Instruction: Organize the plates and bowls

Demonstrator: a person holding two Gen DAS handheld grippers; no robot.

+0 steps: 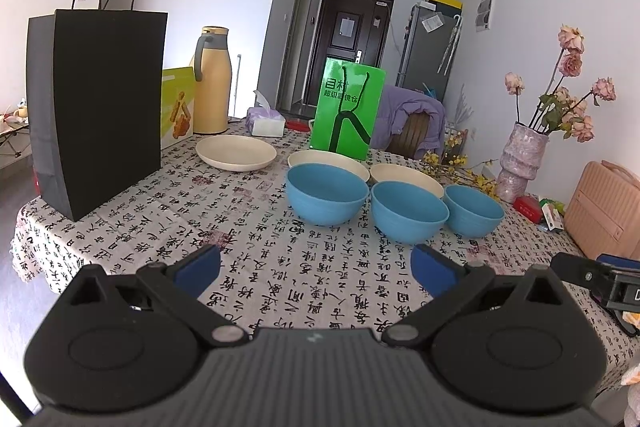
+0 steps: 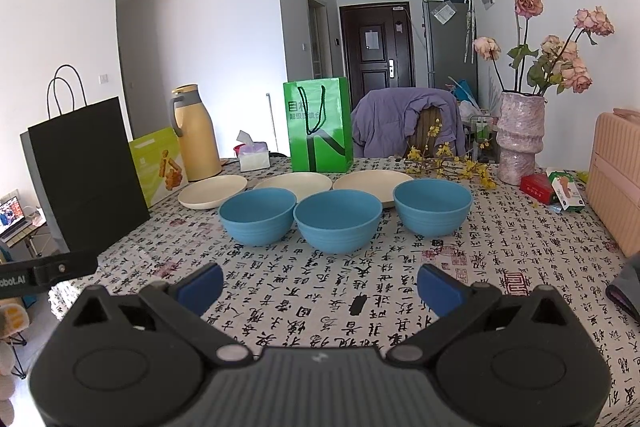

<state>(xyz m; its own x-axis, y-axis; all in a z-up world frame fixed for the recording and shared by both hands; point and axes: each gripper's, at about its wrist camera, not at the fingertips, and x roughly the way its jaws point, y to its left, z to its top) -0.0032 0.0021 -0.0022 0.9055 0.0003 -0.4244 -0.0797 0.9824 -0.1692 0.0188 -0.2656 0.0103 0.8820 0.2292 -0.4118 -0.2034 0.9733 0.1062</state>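
1. Left wrist view: the left gripper (image 1: pixel 316 263) hovers low over the bench (image 1: pixel 280 283) with its fingers (image 1: pixel 202 265) spread wide and nothing between them. In the right wrist view the right gripper (image 2: pixel 320 281) is likewise spread and empty.
2. The task looks unstarted: three blue bowls (image 2: pixel 338 223) stand in a row ahead of the right fingers (image 2: pixel 438 287), each apart from its neighbour, and three cream plates (image 2: pixel 294 183) lie singly just behind them.
3. The next move likely calls for reaching forward to pinch one rim. The middle bowl sits straight ahead of the right fingers, so it seems the easiest first pick for nesting into a neighbour.
4. The bench carries a calligraphy-print cloth, which could drag if a bowl is slid.
5. Beyond the plates stand a green bag (image 2: pixel 318 125), a black bag (image 2: pixel 84 167), a yellow flask (image 2: pixel 196 135) and a vase (image 2: pixel 518 139) of dried roses. A dark door closes the hallway behind.
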